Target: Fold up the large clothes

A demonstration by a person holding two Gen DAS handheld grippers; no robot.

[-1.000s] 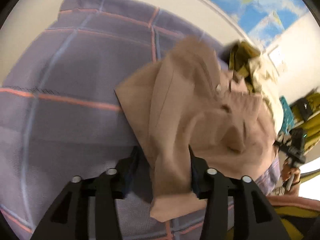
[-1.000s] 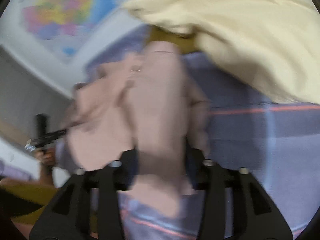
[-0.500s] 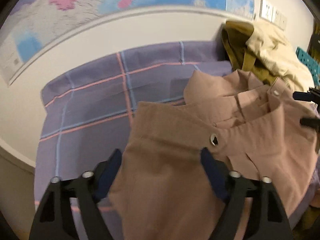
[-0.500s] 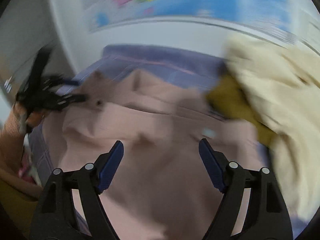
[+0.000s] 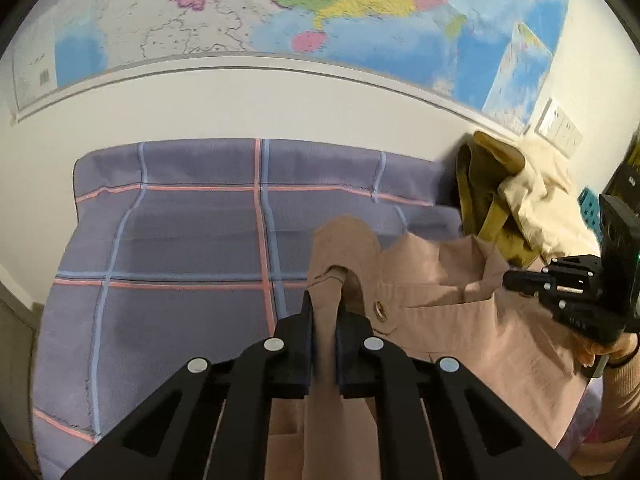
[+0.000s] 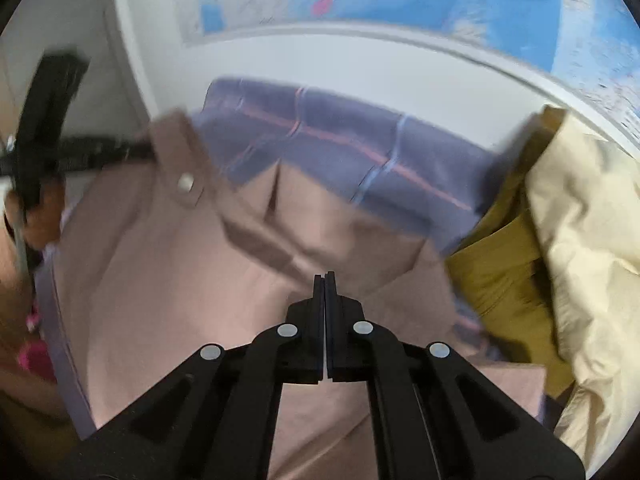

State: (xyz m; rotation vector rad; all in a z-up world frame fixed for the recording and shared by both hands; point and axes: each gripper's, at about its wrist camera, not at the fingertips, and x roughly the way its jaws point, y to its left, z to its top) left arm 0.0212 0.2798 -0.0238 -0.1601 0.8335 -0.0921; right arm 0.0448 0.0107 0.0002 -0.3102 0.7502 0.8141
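A dusty-pink pair of trousers (image 5: pixel 448 320) with a metal snap button lies across the right half of a purple checked bedsheet (image 5: pixel 180 240). My left gripper (image 5: pixel 323 308) is shut on a fold of the waistband's left end. My right gripper (image 6: pixel 325 280) is shut, its fingertips pressed together over the pink trousers (image 6: pixel 168 280); whether cloth is pinched between them I cannot tell. In the left wrist view the right gripper (image 5: pixel 520 280) sits at the waistband's right end. In the right wrist view the left gripper (image 6: pixel 136 150) is at the left, blurred.
A pile of cream (image 5: pixel 540 200) and olive (image 5: pixel 476 196) clothes lies at the bed's right side, also in the right wrist view (image 6: pixel 580 240). A white wall with a world map (image 5: pixel 320 20) stands behind the bed. A teal crate (image 5: pixel 588 210) is at far right.
Both grippers were open half a second ago and have closed. The left has taken the waistband's left end. Both views tilted up toward the wall.
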